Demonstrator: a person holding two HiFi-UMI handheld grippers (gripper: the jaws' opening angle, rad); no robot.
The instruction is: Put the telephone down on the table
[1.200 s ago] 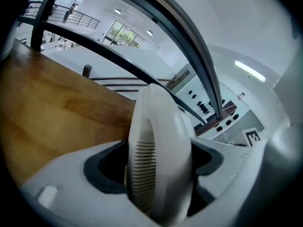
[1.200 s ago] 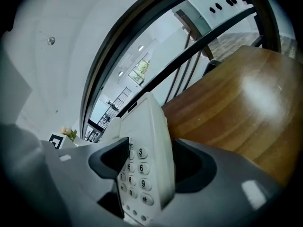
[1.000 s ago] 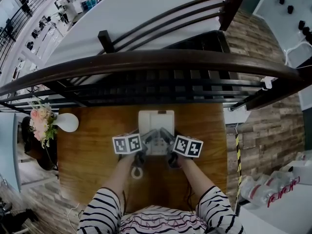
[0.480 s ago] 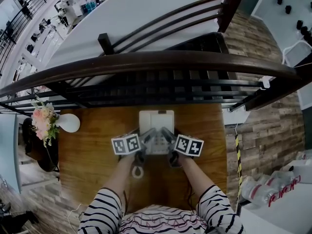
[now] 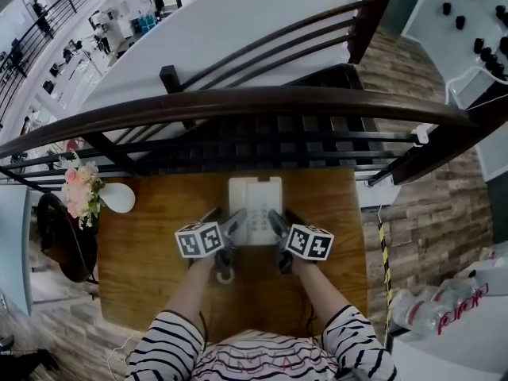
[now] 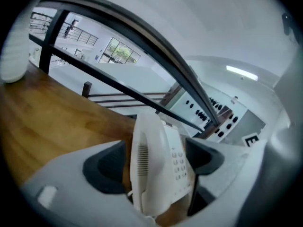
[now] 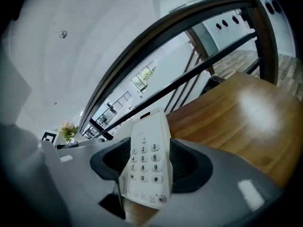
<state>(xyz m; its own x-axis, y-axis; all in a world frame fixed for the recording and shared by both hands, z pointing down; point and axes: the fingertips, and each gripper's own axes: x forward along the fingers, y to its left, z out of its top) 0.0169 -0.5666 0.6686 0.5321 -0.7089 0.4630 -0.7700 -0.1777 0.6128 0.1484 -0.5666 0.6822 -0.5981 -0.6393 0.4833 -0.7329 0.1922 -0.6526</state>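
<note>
The telephone (image 5: 255, 203) on the bench (image 5: 151, 268) is flanked by the left claw (image 5: 225, 220) and right claw (image 5: 282, 218), both spread open. Its near end is hidden.

Bright, even indoor light all round, barely any shadows. Heavy fisheye bending and dark corners in both gripper views. Soft glare patch on the wooden table (image 7: 253, 96), far right. Pretty mushy up close.

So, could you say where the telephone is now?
In the head view, the telephone lies on the table, near the railing, between the left gripper and right gripper.
</note>
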